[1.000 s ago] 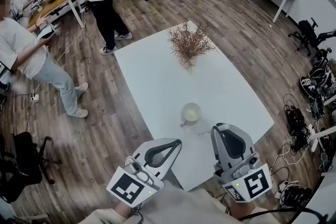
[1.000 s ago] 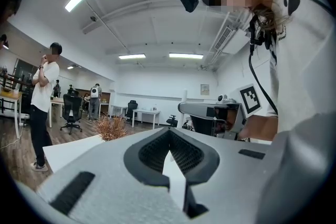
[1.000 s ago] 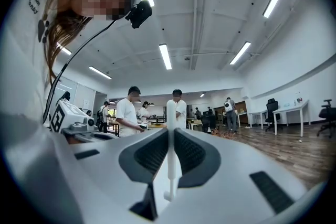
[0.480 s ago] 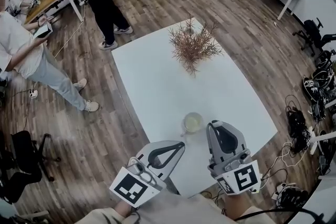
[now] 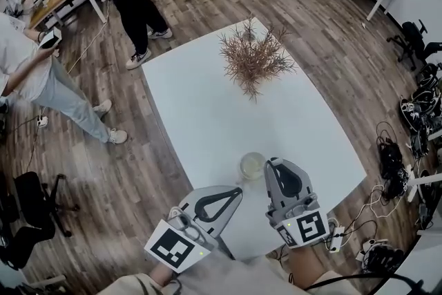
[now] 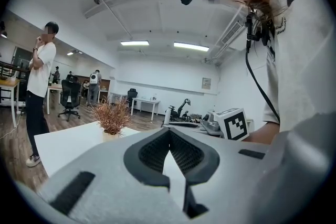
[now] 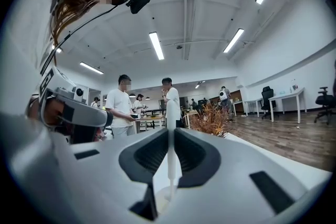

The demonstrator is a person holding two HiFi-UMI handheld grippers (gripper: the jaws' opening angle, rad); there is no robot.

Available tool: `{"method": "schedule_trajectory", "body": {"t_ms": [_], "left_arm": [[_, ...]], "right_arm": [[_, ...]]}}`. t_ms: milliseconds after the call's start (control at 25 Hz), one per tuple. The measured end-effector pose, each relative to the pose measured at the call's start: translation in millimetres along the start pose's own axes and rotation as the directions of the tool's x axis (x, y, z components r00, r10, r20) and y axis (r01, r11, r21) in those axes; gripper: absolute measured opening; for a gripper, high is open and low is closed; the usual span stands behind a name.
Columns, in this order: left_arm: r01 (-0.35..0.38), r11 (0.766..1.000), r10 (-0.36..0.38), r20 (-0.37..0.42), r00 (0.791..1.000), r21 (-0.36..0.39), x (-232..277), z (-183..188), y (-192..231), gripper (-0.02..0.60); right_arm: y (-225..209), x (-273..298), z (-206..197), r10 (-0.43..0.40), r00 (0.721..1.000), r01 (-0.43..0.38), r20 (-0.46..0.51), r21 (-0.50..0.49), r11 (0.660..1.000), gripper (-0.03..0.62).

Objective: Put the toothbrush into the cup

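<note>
The right gripper [image 7: 170, 131] has its fingers pressed onto a slim white plastic toothbrush [image 7: 170, 161], pinching it about midway so the handle stands upright between the dark ribbed pads. Held that way, its lower end can go straight down through a narrow opening without tipping. In the head view the same gripper sits just beside the small pale, translucent round cup [image 5: 252, 166], which stands on the white rectangular bench [image 5: 200, 100] near its front edge. The right gripper view shows a pale rounded rim directly under the toothbrush (most likely the cup), so I judge the toothbrush is above the mouth or just entering it; how deep it reaches cannot be told.

The left gripper [image 6: 169, 132] has its fingers pressed together on nothing and hangs at the bench edge, apart from the cup, leaving the right one room. A dried brown twig plant [image 5: 254, 60] stands well apart, further back.
</note>
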State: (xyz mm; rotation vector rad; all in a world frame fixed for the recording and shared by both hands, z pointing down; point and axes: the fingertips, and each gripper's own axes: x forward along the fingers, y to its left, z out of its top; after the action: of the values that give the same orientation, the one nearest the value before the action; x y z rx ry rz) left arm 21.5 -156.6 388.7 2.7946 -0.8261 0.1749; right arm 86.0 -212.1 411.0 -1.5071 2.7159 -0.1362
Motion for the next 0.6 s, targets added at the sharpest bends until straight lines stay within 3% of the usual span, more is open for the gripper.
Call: {"method": "schedule_trajectory", "body": {"t_ms": [600], "left_arm": [[0.006,0.999,-0.007,-0.021,1.0,-0.037,8.5,-8.3,12.6,0.009]], "right_arm": [[-13.4,22.6,-66.9,-0.013,0.995,0.018,-0.102,0.045,0.999,0.046]]}}
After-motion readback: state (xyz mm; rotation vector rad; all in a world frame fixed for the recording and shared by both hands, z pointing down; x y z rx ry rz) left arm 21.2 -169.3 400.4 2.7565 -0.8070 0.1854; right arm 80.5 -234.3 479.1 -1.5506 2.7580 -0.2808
